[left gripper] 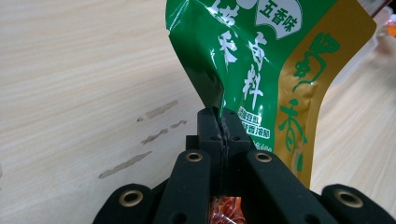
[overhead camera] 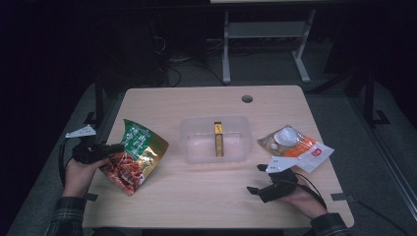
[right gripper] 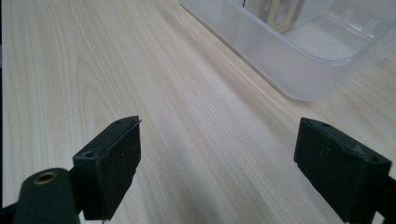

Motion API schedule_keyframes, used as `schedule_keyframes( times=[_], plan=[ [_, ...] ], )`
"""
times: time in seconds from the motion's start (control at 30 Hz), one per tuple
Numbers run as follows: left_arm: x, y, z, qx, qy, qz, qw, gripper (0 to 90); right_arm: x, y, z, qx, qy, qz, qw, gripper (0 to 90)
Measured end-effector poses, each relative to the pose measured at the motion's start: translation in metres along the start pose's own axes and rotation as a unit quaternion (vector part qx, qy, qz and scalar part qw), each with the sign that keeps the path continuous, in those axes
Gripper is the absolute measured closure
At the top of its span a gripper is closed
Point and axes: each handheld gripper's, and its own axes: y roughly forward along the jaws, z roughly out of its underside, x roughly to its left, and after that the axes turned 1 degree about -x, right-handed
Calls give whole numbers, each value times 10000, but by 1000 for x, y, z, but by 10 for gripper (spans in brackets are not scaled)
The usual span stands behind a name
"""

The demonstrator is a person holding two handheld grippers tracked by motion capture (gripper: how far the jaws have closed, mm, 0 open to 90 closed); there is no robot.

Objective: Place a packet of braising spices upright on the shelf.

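— Wood table (overhead camera: pixel 206 196), dark room behind. Where's the bag?
— Green snack bag (overhead camera: pixel 134 155) at the table's left edge, lifted; left gripper (overhead camera: pixel 114 147) has its jaws clamped on the foil.
— And the right gripper (overhead camera: pixel 259 178)?
— Jaws wide apart, nothing between them, low over the table near the clear tub (overhead camera: pixel 189 142).

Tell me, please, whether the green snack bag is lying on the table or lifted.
Lifted: the left tongs pinch the green snack bag by its edge, tilted above the table.
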Motion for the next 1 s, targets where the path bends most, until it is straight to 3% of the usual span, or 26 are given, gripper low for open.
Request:
schedule_keyframes(
  times=[0.47, 0.7, 1.0],
  plan=[
    [-32, -3, -7, -274, 172, 293, 9990, 895, 2, 1, -15, -194, 91, -168, 9996, 182],
    [-53, 4, -14, -349, 333, 391, 9981, 895, 8, 6, -22, -296, 36, -227, 9993, 192],
    [-79, 17, -23, -444, 442, 587, 9963, 895, 15, 10, -31, -472, 163, -441, 9978, 188]
  ],
)
